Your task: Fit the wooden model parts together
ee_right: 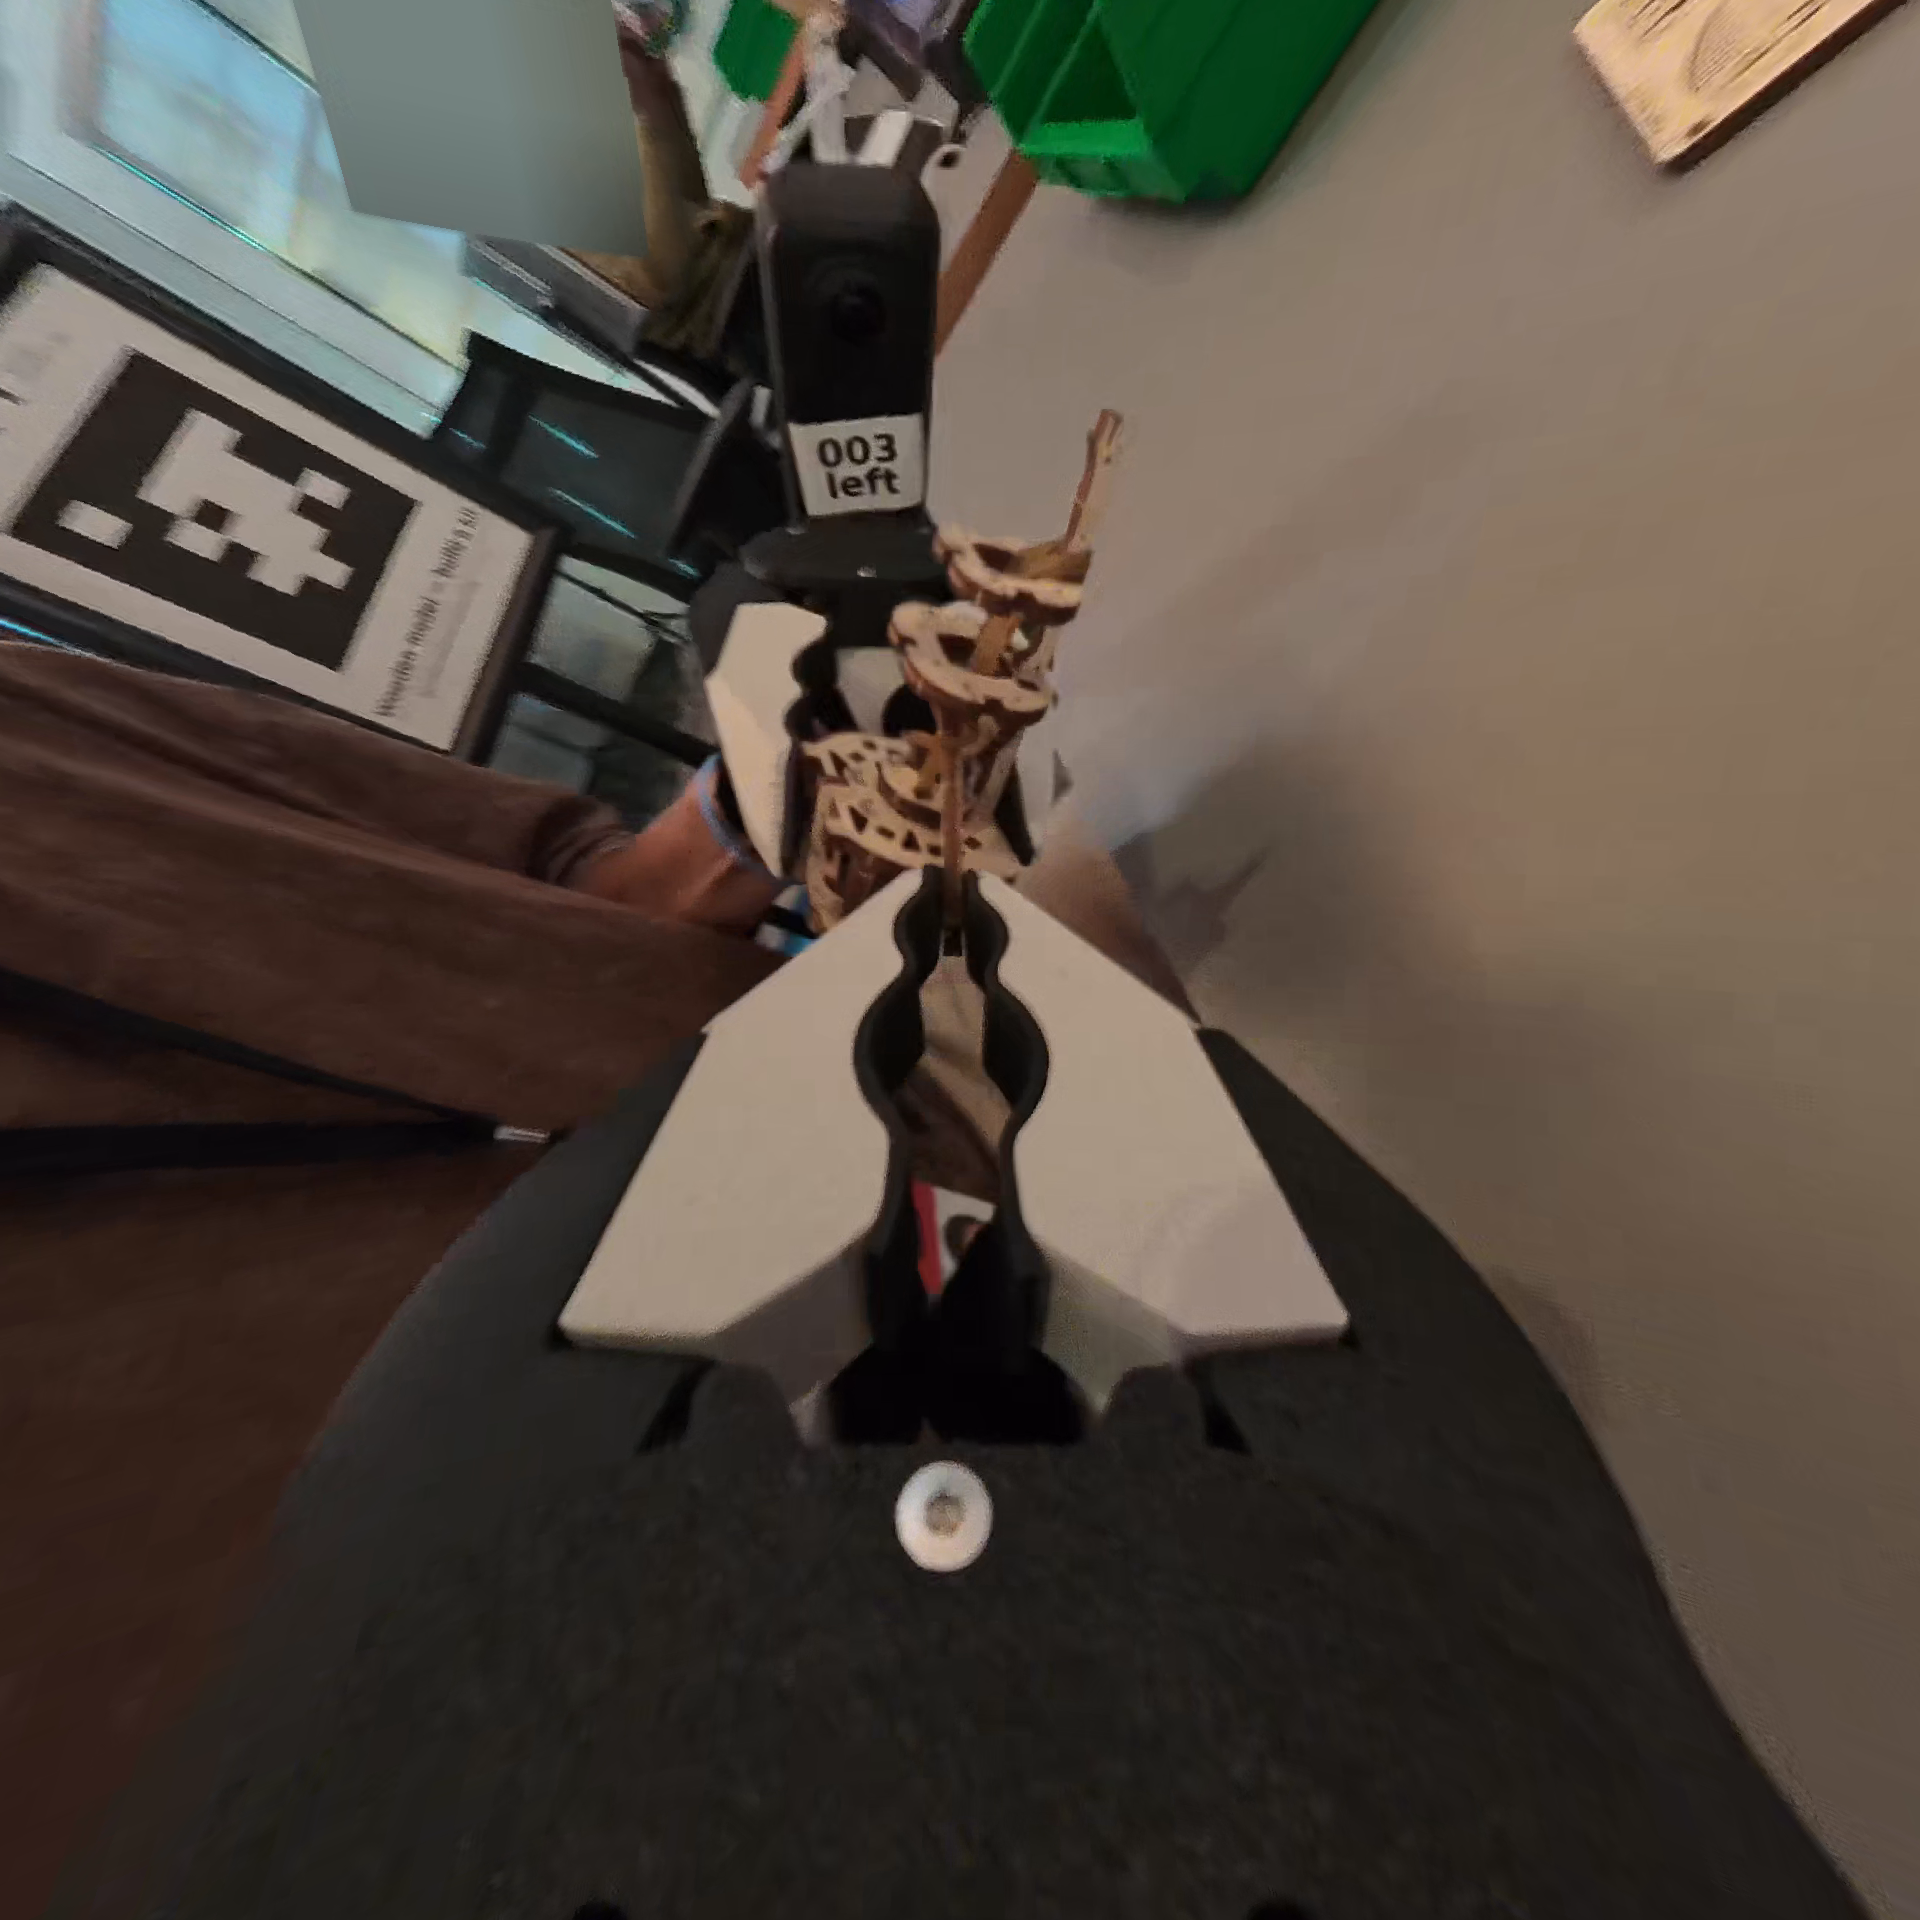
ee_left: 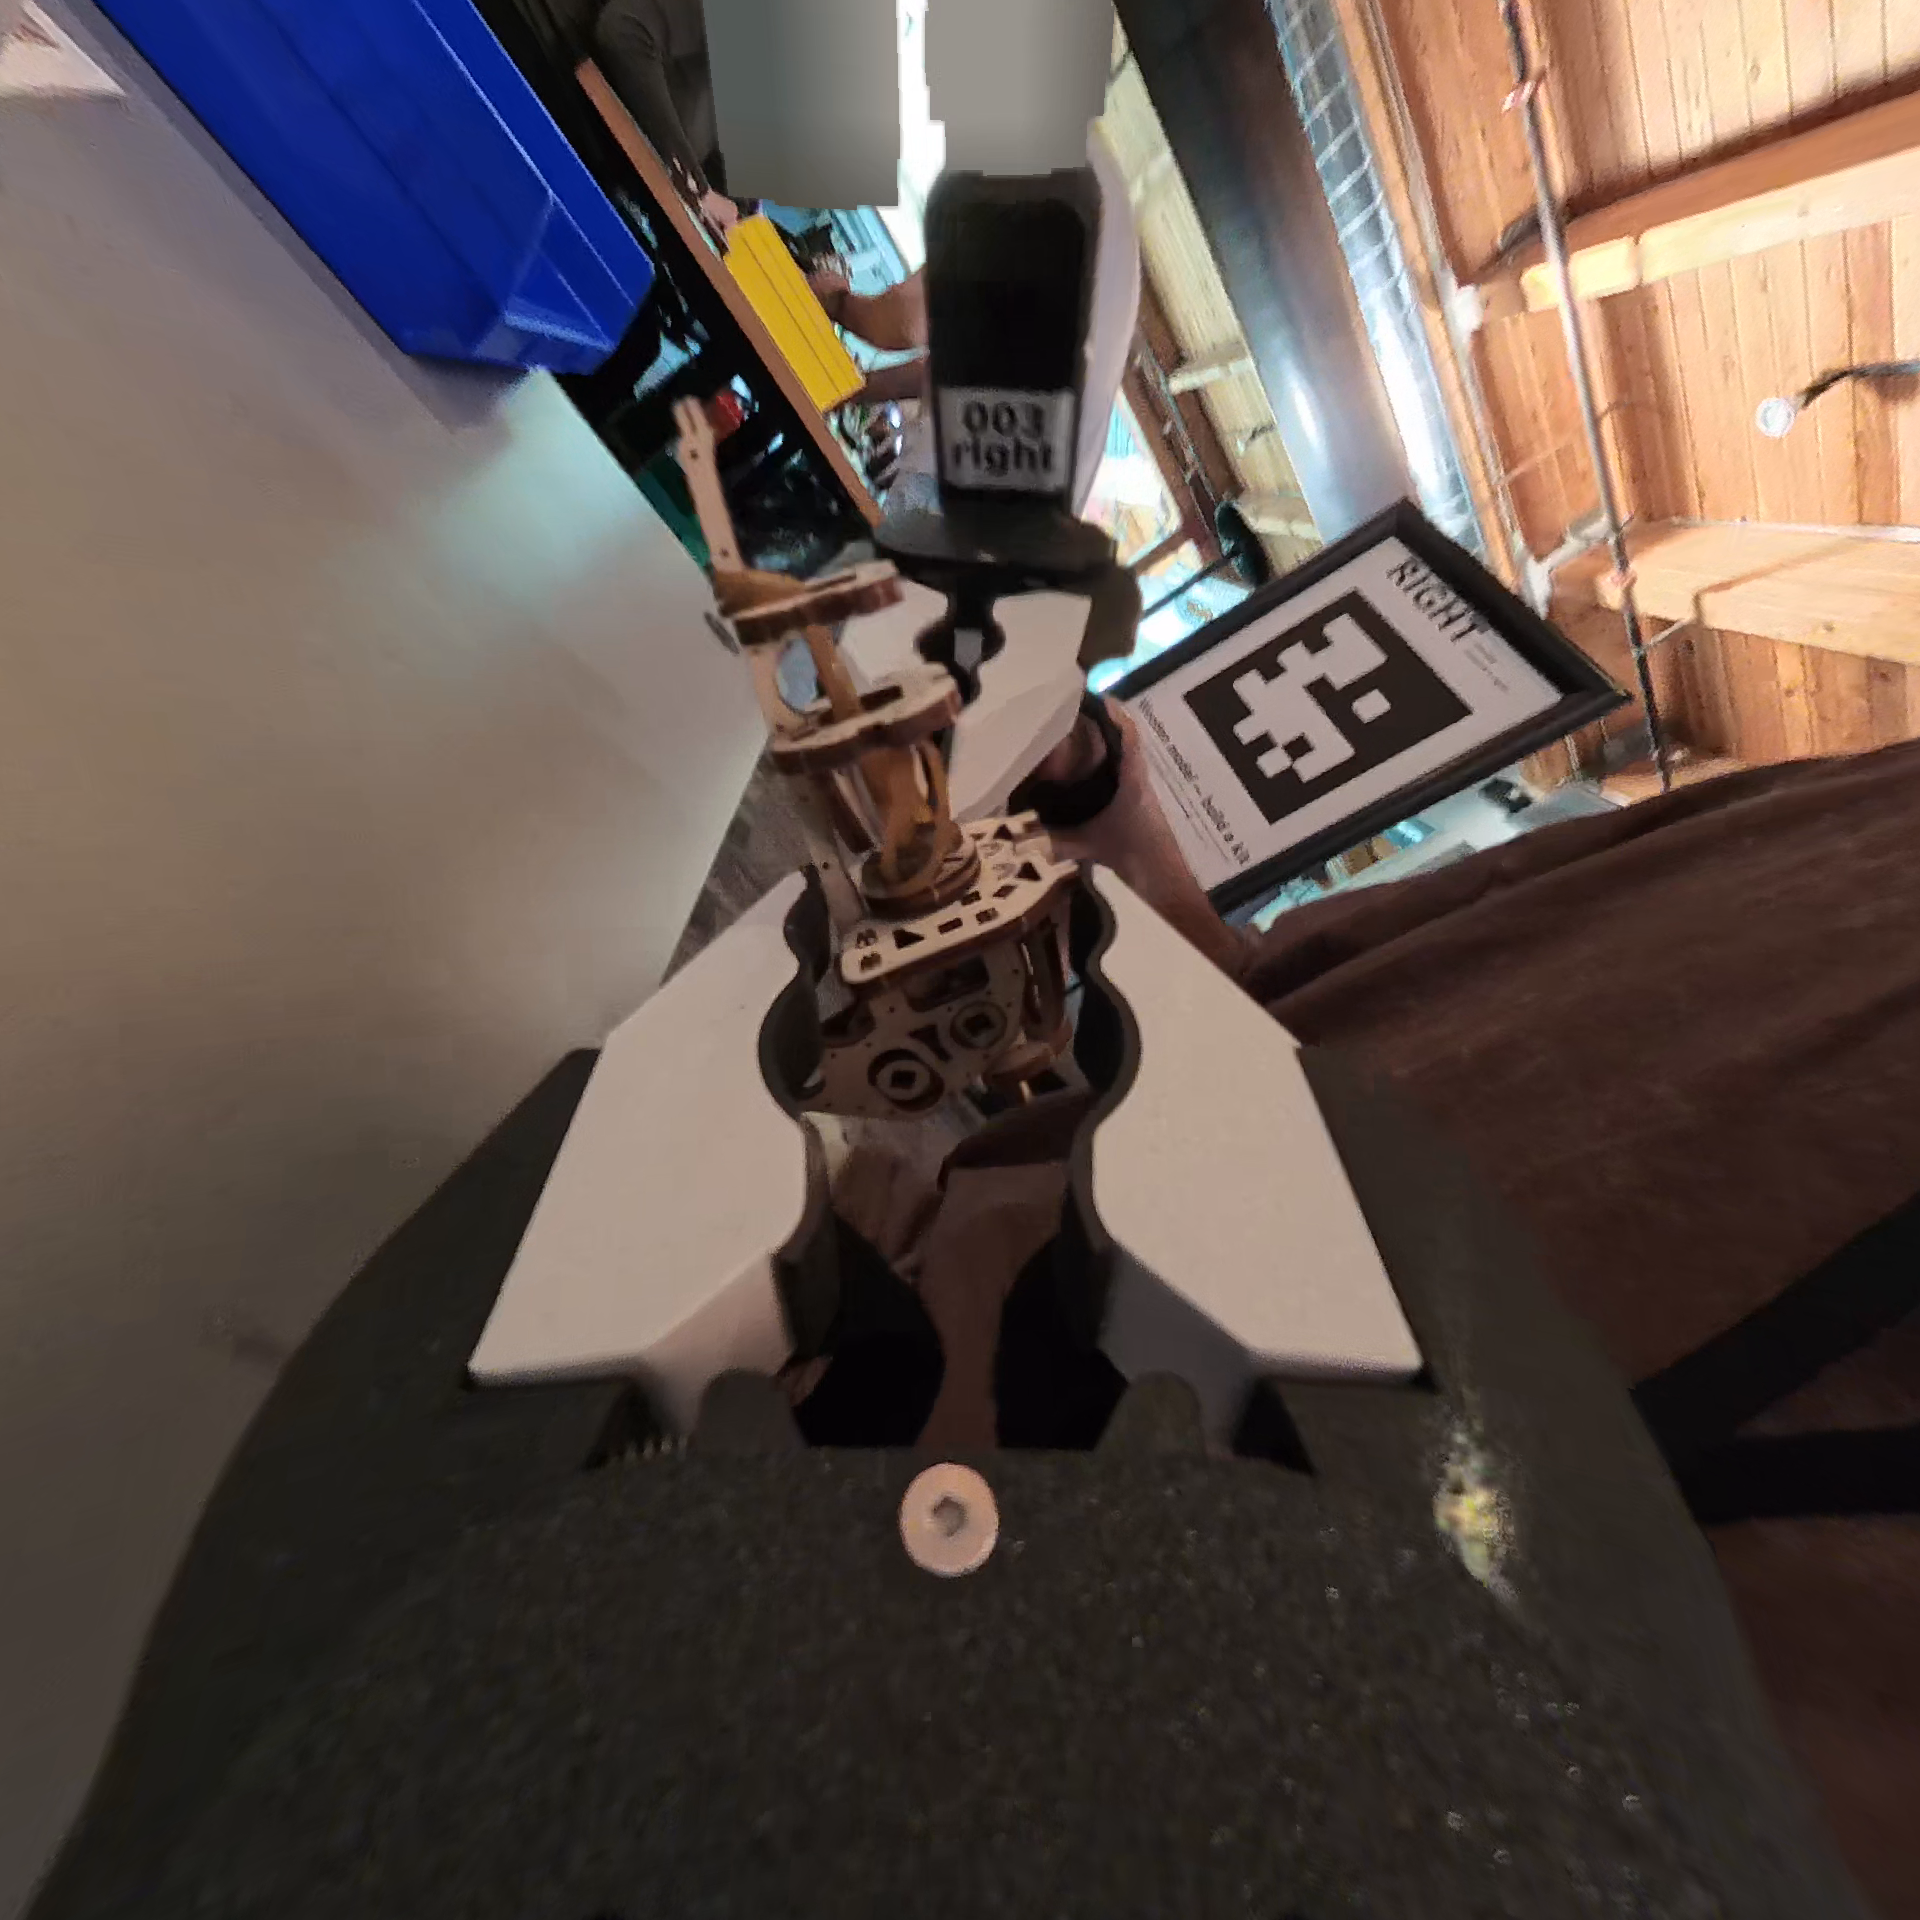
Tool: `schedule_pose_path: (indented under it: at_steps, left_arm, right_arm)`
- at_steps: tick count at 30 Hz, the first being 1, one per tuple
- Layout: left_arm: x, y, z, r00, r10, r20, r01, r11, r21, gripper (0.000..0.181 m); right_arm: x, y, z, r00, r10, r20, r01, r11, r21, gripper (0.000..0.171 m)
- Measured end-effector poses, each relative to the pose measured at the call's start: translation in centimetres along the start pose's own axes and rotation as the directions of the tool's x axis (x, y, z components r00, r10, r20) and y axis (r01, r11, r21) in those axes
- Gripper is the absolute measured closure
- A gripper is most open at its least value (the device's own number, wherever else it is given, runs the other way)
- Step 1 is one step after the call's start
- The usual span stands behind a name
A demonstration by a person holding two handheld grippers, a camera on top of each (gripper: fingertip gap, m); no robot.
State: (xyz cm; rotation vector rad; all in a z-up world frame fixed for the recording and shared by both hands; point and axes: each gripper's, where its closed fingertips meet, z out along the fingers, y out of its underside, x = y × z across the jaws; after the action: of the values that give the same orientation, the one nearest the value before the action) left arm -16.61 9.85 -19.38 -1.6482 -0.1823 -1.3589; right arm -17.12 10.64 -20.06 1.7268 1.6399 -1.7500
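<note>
The wooden model (ee_left: 935,966) is a perforated plywood block with a stack of lobed discs (ee_left: 821,613) and a thin mast above it. My left gripper (ee_left: 951,904) is shut on the block, white fingers on both sides. In the right wrist view my right gripper (ee_right: 949,883) is shut on a thin wooden strut (ee_right: 951,821) that runs up into the model's discs (ee_right: 987,644). The two grippers face each other with the model between them. The right gripper (ee_left: 997,665) shows beyond the discs, and the left gripper (ee_right: 831,727) shows behind the block.
A white table (ee_left: 260,727) lies beside the model. A blue bin (ee_left: 395,177) and green bins (ee_right: 1143,83) stand at its far edges. A framed marker sign (ee_left: 1340,707) stands close behind. A brown sleeve (ee_left: 1610,987) fills one side. A wooden board (ee_right: 1745,73) lies in a corner. My two grippers' fingertips are within a few centimetres of each other.
</note>
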Motion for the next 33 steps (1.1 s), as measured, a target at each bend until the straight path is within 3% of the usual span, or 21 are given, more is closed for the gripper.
schedule_pose_path:
  at_steps: [5,9,15,19,24,26,33]
  left_arm:
    - [-0.1,0.9,0.1,0.998,0.058,0.032,-0.055,0.996,-0.07,0.138]
    - [-0.3,1.9,0.5,0.992,0.111,0.054,-0.102,0.984,-0.145,0.137]
    - [-0.4,2.0,0.5,0.994,0.091,0.053,-0.082,0.986,-0.144,0.137]
    - [-1.4,1.9,0.7,0.996,0.036,0.086,-0.026,0.993,-0.116,0.138]
    - [0.1,1.2,1.4,0.994,-0.094,-0.055,0.092,0.995,-0.041,0.138]
    - [0.6,1.3,1.6,0.989,-0.114,-0.096,0.11,0.993,-0.047,0.137]
    - [0.3,1.6,1.7,0.998,-0.045,-0.036,0.043,0.997,-0.067,0.137]
  right_arm:
    - [-0.4,0.4,-0.1,0.976,0.178,0.127,-0.176,0.984,-0.029,0.169]
    - [-1.3,1.0,-0.4,0.883,0.363,0.297,-0.342,0.932,-0.121,0.168]
    - [-1.1,0.7,-0.5,0.853,0.404,0.332,-0.397,0.913,-0.091,0.168]
    - [0.4,1.0,-0.3,0.949,0.279,0.147,-0.279,0.96,-0.025,0.169]
    - [0.3,0.3,-0.4,0.996,-0.005,-0.091,0.005,1.0,0.007,0.169]
    - [0.2,0.3,-0.4,0.992,-0.041,-0.121,0.04,0.999,-0.015,0.169]
    - [-0.3,0.1,-0.1,0.997,0.015,-0.076,-0.017,1.0,-0.026,0.168]
